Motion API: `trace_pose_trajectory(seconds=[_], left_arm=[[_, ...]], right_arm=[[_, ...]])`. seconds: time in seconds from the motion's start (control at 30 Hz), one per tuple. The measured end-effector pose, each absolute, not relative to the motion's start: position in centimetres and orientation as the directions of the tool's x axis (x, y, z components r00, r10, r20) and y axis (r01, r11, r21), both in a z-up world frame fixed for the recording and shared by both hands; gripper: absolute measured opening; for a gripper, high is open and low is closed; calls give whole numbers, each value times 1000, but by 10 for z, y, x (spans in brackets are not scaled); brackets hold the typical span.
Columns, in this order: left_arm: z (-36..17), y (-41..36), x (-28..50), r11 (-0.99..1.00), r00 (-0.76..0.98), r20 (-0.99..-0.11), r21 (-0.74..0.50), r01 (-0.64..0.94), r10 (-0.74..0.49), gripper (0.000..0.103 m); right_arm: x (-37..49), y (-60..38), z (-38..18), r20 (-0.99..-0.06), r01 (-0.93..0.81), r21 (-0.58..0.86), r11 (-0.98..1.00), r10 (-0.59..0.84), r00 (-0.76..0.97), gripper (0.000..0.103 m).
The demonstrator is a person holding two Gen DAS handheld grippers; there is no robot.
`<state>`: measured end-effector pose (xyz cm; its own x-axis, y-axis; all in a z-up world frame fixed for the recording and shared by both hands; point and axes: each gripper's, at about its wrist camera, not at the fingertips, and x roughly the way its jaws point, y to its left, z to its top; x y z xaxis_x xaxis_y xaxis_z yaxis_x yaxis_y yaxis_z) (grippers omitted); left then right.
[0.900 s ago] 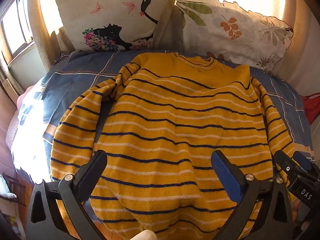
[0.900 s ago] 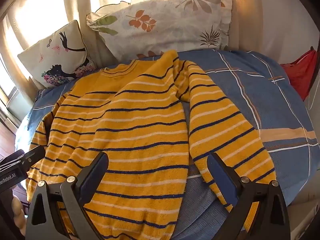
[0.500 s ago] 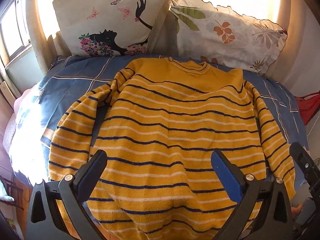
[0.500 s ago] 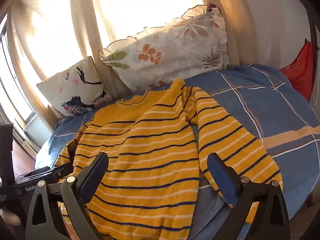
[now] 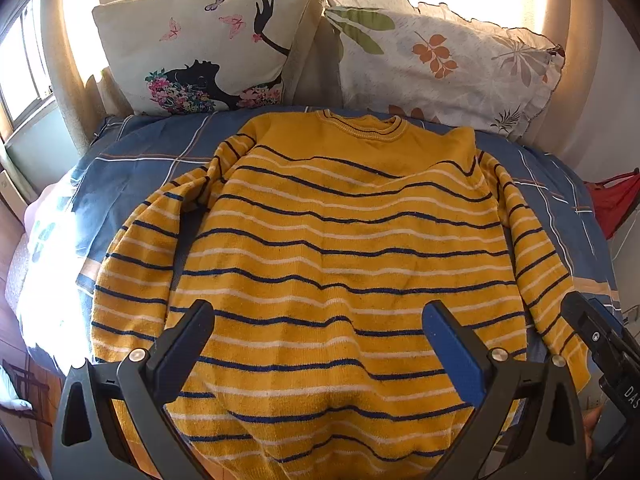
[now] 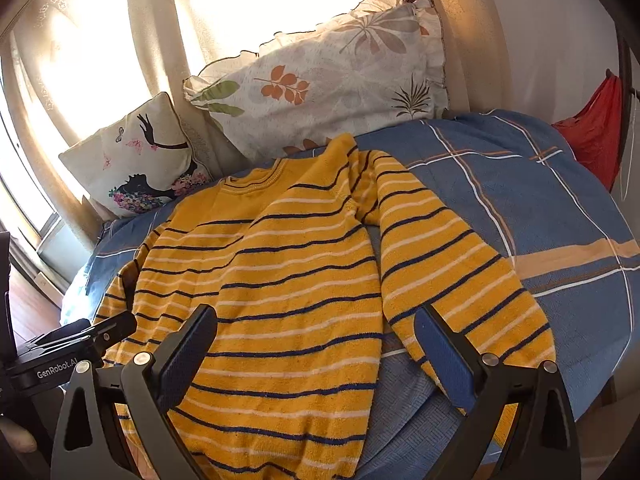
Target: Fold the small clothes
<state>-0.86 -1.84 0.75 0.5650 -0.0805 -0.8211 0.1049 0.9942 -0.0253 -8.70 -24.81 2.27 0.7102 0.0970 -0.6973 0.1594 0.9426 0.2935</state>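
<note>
A yellow sweater with navy and white stripes (image 5: 344,248) lies flat, front up, on the blue plaid bed cover (image 5: 132,160), collar toward the pillows, both sleeves down along its sides. My left gripper (image 5: 320,320) is open and empty, held above the sweater's hem. My right gripper (image 6: 316,332) is open and empty, above the sweater (image 6: 280,272) near the lower hem, with the right sleeve (image 6: 452,264) under its right finger. The right gripper's body shows at the lower right of the left wrist view (image 5: 600,344).
Two pillows, one with a woman's silhouette (image 5: 208,48) and one with leaves (image 5: 440,60), lean against the curtains at the head of the bed. A red cloth (image 6: 592,136) hangs at the right. The bed cover (image 6: 540,200) drops off at its front edge.
Both grippers have pulled back and up from the sweater, so more of the bed, pillows and curtain shows. The sweater has not moved. Both stay open.
</note>
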Motion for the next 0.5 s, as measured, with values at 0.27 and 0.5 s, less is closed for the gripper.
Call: trace_pose_trajectory(seconds=[0.27, 0.5], left_arm=[[6, -19, -14, 993, 553, -828, -38, 107, -91, 103], [4, -23, -18, 992, 541, -835, -43, 118, -101, 103]], right_arm=[[-99, -263, 21, -697, 218, 326, 920, 78, 713, 101], [-96, -259, 18, -746, 228, 254, 940, 40, 665, 100]])
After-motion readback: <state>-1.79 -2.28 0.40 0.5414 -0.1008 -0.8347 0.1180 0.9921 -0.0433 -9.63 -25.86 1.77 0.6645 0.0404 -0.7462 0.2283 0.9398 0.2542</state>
